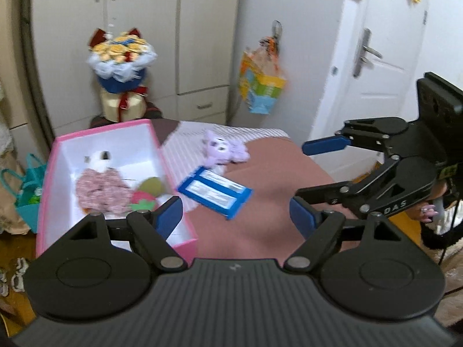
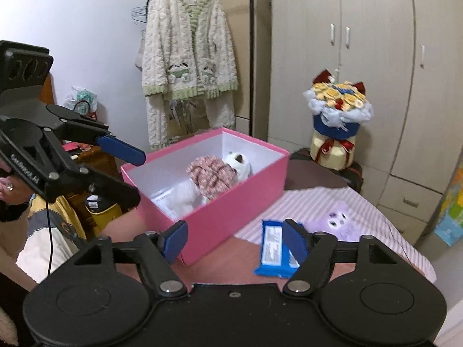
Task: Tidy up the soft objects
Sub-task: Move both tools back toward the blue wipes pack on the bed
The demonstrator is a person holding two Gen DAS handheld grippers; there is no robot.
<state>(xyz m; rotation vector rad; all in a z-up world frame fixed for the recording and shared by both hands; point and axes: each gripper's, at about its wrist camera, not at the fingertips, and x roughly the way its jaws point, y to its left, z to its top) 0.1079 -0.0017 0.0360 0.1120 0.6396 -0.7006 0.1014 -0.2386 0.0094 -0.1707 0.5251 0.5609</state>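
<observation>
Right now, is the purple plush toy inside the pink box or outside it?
Outside. The purple plush toy lies on the striped cloth beside the pink box, near a blue packet.

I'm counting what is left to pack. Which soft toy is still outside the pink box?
The purple plush, lying on the striped cloth beside the blue packet. The white plush in the dress is already inside the pink box.

The letters "DAS" stand in pale print on the black linkage of the right gripper, seen from the left wrist camera. From the right wrist camera, the left gripper carries a line of small lettering along its black arm, too blurred to read. The blue packet has white label panels with print too small to make out
</observation>
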